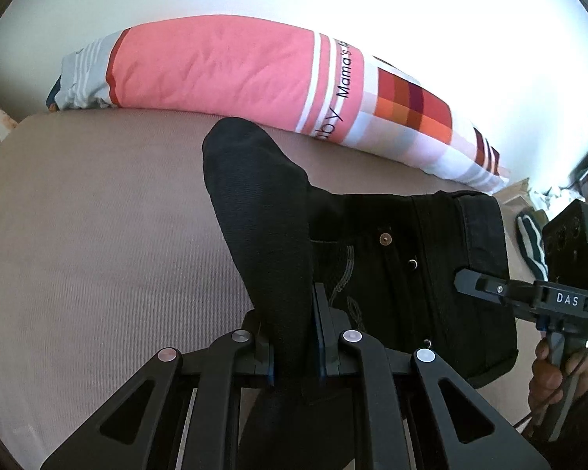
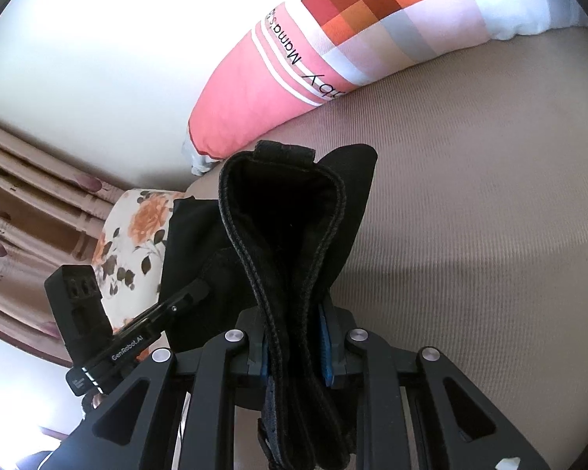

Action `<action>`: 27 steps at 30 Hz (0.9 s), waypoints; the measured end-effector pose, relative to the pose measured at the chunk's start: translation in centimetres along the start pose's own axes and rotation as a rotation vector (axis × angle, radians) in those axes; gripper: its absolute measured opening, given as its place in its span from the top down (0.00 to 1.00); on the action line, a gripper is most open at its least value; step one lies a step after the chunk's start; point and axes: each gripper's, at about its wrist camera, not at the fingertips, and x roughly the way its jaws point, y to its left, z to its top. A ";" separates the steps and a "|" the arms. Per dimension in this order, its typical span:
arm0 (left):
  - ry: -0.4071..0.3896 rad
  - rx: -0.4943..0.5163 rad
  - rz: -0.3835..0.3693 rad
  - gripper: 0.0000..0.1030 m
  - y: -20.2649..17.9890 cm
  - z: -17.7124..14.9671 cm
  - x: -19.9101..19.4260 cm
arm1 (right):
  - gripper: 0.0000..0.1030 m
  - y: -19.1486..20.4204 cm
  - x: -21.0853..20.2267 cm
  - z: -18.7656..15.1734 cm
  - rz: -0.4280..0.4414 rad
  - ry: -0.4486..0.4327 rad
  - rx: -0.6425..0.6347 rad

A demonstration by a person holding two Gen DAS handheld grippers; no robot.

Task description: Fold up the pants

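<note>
Both jaws are closed on the black pants (image 1: 372, 258) lying on the bed (image 1: 98, 235): left hand-held gripper (image 1: 294, 352) pinches a leg, right hand-held gripper (image 2: 294, 356) the waistband, pillow (image 1: 215, 62) at 12 o'clock.

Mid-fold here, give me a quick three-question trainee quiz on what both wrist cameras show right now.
1. True or false: the left hand-held gripper is shut on black fabric of the black denim pants.
2. Multiple choice: what lies along the far edge of the beige ribbed bed cover? A) a long pink pillow with checked end B) a laptop C) a folded towel
3. Fill in: the right hand-held gripper clamps the pants' ____, a thick stitched band.

Key: 1 true; 2 A; 3 waistband.
</note>
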 end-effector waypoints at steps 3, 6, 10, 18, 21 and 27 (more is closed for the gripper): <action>0.005 0.000 0.012 0.86 0.2 1.0 0.9 | 0.81 -0.2 0.6 0.9 -0.009 0.003 0.002; 0.006 0.005 0.016 0.86 0.3 1.8 1.6 | 0.81 -0.6 1.0 1.5 -0.009 0.005 0.013; 0.003 0.009 0.018 0.86 0.4 2.6 2.3 | 0.81 -1.0 1.2 2.1 -0.005 0.000 0.025; 0.014 0.016 0.055 0.86 1.5 2.6 4.3 | 0.81 -2.0 2.5 2.7 -0.087 -0.003 -0.004; 0.023 -0.014 0.068 0.83 3.0 2.0 5.3 | 0.73 -2.7 3.2 2.3 -0.180 -0.017 -0.021; 0.055 -0.059 0.085 0.57 4.8 1.4 7.2 | 0.54 -3.9 3.9 1.3 -0.283 -0.039 -0.009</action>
